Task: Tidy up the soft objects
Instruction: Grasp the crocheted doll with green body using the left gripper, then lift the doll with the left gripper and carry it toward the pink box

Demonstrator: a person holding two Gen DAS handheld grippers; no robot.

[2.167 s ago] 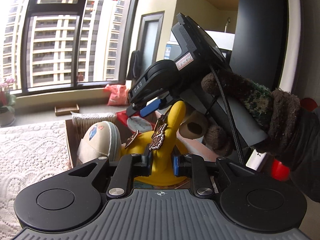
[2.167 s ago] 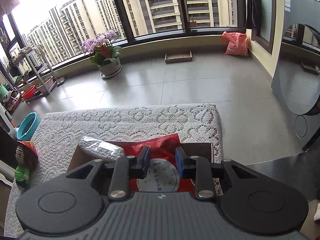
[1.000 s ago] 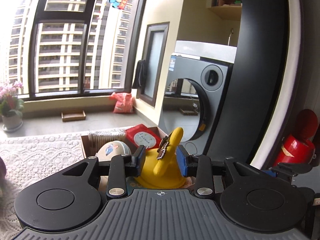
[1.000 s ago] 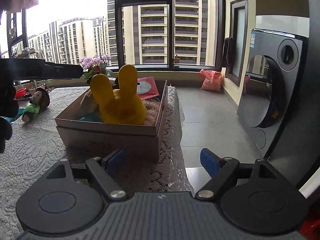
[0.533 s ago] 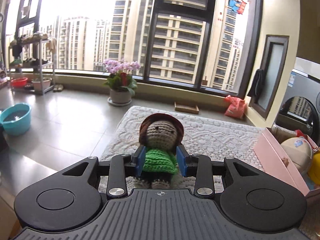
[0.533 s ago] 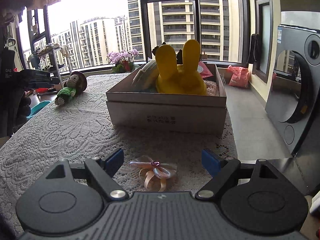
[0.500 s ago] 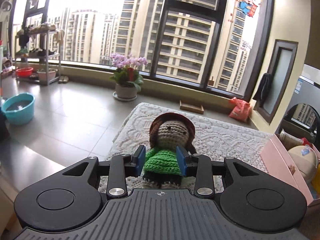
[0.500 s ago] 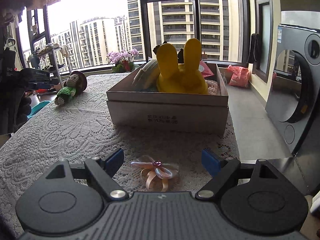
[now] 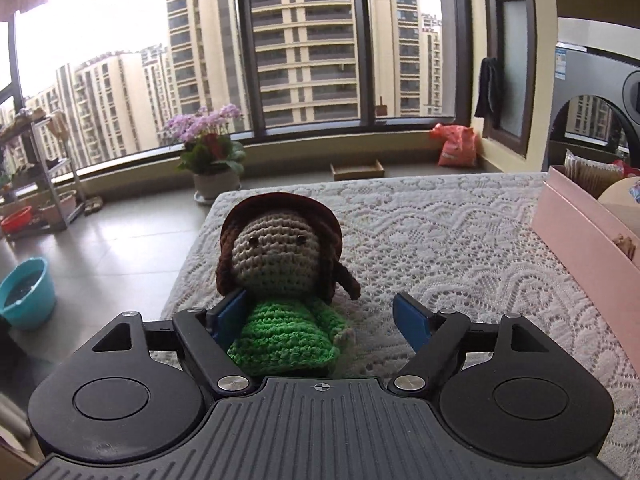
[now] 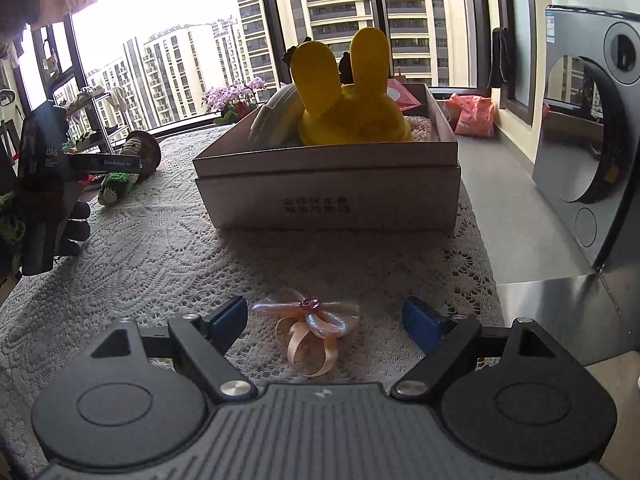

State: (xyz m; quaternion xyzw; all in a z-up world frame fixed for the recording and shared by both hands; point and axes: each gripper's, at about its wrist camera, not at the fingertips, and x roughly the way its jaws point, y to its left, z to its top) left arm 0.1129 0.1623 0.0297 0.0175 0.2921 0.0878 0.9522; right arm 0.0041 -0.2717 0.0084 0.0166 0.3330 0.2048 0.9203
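Observation:
A crocheted doll [image 9: 280, 280] with brown hair and a green dress lies on the lace tablecloth. My left gripper [image 9: 320, 316] has it between its fingers; the jaws are opening wide, the left pad [image 9: 230, 312] is at its side and the right pad is clear of it. My right gripper [image 10: 324, 320] is open low over the table, with a pink ribbon bow [image 10: 308, 320] lying loose between its fingers. Behind it stands the cardboard box [image 10: 328, 184], holding a yellow bunny [image 10: 352, 112] and a pale round plush [image 10: 272, 120]. The doll [image 10: 124, 172] also shows far left there.
The box's pink side [image 9: 580, 248] is at the right of the left wrist view. A gloved hand [image 10: 72, 220] holds the left gripper. Off the table are a washing machine [image 10: 592, 120], a flower pot [image 9: 212, 176] and a teal basin [image 9: 24, 292] on the floor.
My left gripper swung from the bunny in the box to the doll, came closer, and its jaws went from narrow to wide. My right gripper dropped toward the ribbon bow.

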